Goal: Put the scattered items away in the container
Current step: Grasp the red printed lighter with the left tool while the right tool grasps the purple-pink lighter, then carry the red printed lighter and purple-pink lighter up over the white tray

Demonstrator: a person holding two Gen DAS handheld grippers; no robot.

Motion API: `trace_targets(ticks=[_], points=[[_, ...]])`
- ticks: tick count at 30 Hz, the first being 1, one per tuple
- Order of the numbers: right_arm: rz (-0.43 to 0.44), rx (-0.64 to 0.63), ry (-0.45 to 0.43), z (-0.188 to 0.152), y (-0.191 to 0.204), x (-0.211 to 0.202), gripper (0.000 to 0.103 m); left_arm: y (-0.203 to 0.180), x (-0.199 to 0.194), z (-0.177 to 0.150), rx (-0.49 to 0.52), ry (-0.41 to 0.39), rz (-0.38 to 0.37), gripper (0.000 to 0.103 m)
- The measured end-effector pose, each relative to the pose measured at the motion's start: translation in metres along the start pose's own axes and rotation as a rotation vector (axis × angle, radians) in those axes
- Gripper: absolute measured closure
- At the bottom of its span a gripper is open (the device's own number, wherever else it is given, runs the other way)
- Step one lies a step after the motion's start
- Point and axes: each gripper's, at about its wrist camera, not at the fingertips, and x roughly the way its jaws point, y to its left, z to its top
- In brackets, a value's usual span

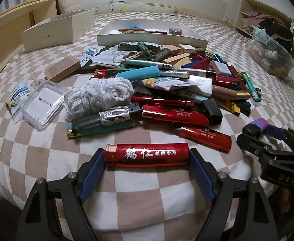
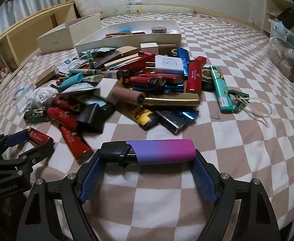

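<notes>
Checked cloth (image 1: pixel 139 206) in beige and white, soft and a little rumpled, covers the bed under a heap of small hard things: glossy red metallic lighters (image 1: pixel 175 115), a knot of white woven cord (image 1: pixel 98 96), a clear plastic case (image 1: pixel 42 104) and pale wooden blocks (image 1: pixel 62 71). Beyond the heap sits the shallow white tray (image 1: pixel 153 38), rectangular and low-walled, with a few items already inside. The left gripper (image 1: pixel 147 155) clamps a red lighter with white lettering (image 1: pixel 147 153) lengthwise, blue ribbed pads pressed to both ends, just above the cloth. The right gripper (image 2: pixel 148 153) likewise grips a smooth, rounded purple-to-pink device (image 2: pixel 157 150) with a black end, end to end, near the pile's front edge.
</notes>
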Motion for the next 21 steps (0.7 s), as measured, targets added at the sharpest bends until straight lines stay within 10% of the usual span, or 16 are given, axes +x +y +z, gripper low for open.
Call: trace_targets(ticks=[21], points=[[0.062, 0.034, -0.001, 0.033, 0.003, -0.009, 0.019, 0.012, -0.016, 0.048, -0.048, -0.054, -0.025, 0.021]])
